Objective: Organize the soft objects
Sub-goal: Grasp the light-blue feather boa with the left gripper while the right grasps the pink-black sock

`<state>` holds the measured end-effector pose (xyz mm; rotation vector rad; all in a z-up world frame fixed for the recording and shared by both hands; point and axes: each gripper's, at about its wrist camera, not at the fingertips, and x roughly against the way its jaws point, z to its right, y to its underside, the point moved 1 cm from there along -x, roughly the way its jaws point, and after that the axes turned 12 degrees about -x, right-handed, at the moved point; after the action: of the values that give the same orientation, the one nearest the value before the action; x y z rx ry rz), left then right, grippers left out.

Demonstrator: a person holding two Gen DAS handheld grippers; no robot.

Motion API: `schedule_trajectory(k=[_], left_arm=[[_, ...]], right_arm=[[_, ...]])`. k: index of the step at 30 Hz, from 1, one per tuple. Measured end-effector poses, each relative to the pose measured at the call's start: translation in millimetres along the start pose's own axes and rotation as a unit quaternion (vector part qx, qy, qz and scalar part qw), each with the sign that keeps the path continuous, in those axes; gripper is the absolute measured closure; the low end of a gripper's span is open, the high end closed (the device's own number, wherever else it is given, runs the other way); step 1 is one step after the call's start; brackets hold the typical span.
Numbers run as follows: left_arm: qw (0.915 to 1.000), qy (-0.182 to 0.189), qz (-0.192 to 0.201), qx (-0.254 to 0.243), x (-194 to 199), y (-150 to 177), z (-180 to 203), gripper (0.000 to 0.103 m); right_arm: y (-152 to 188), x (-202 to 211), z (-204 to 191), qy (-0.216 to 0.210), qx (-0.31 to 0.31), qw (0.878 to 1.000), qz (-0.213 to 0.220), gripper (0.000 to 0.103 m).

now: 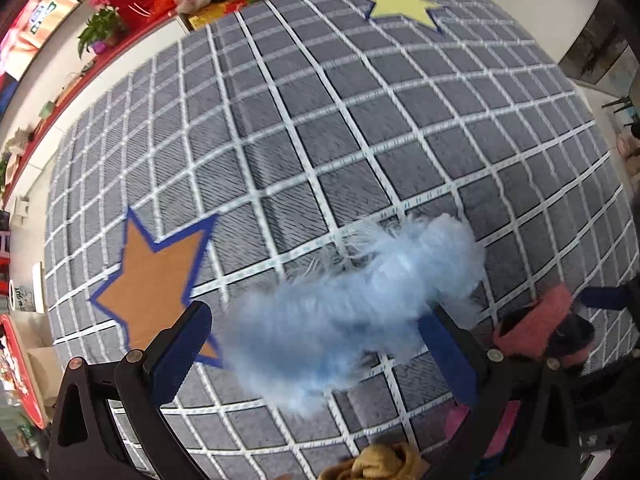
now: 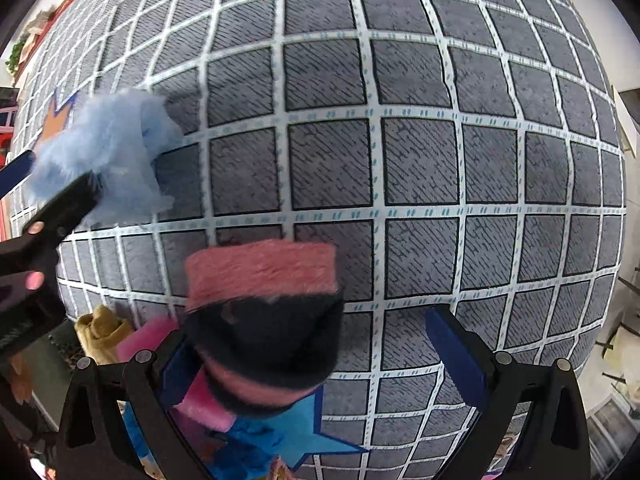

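A fluffy light-blue soft item (image 1: 340, 320) hangs blurred between the fingers of my left gripper (image 1: 318, 314), above the checked carpet (image 1: 360, 120). The jaws stand wide apart and the fluff only brushes the right finger. In the right wrist view the same blue item (image 2: 108, 152) shows at the left with the left gripper beside it. A fuzzy pink-and-black soft item (image 2: 264, 320) rests against the left finger of my right gripper (image 2: 308, 328), whose jaws are also wide apart. That pink-and-black item (image 1: 536, 328) shows at the left wrist view's right edge.
A mustard cloth (image 2: 100, 328) and a bright pink item (image 2: 148, 340) lie low near the grippers, over a blue star (image 2: 308, 420). The carpet also bears an orange star (image 1: 156, 284) and a yellow star (image 1: 400, 6). A red shelf with flowers (image 1: 108, 8) runs along the far left.
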<state>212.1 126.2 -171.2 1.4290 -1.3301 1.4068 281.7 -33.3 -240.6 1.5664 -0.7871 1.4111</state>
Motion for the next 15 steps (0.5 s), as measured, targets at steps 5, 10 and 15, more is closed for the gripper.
schedule_trajectory(k=[5,10,15], left_arm=[[0.9986,0.026,-0.016,0.043,-21,-13,-2,0.000],[0.9963,0.047,-0.024,0.067,-46,-18,0,0.000],[0.9939,0.061,-0.038,0.084,-64,7,0,0.000]], right_arm=[[-3,-3,-9,0.026,0.015,0.999,0.020,0.000],[7,-4,-12,0.029,0.023,0.999,0.019,0.000],[10,-8,-15,0.034,0.035,0.999,0.017,0.000]])
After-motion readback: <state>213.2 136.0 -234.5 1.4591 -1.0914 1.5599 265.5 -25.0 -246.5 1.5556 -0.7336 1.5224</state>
